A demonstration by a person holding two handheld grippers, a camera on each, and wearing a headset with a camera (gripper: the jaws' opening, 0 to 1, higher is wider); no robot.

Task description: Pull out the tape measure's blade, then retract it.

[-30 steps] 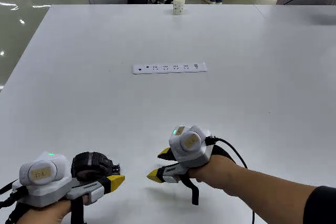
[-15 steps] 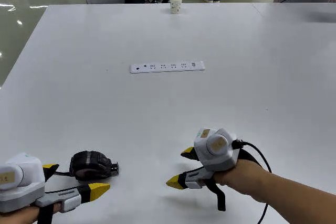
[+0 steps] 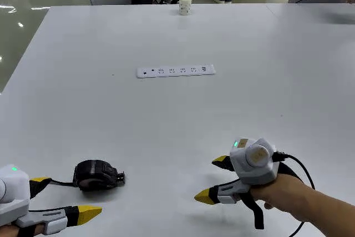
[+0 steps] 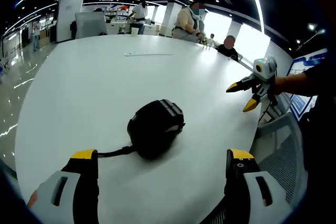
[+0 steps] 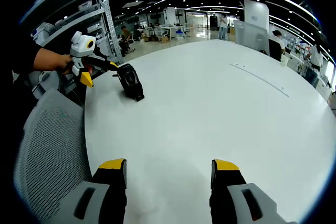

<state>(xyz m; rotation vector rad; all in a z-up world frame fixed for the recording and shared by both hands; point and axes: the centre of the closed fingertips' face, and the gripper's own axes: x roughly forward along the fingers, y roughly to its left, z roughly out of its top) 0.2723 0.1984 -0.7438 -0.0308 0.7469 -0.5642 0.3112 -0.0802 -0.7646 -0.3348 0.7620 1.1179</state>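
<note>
Our white table (image 3: pixel 166 115) gives wide open room between the near edge and the strip (image 3: pixel 175 71). The left gripper (image 3: pixel 66 195) now sits back from the tape (image 3: pixel 97 174) it straddled a second ago, and the right gripper (image 3: pixel 211 178) is farther right, both with jaws spread and empty. The black tape lies near the front-left edge, its strap trailing toward our left jaw.

I can read no word or number anywhere. The tan sticker (image 3: pixel 257 156) on my right gripper (image 3: pixel 211 179) is a blur. The print on the paper cup (image 3: pixel 185 4) is too small, and the power strip (image 3: pixel 175 71) and the blue board (image 4: pixel 300 104) show nothing legible.
</note>
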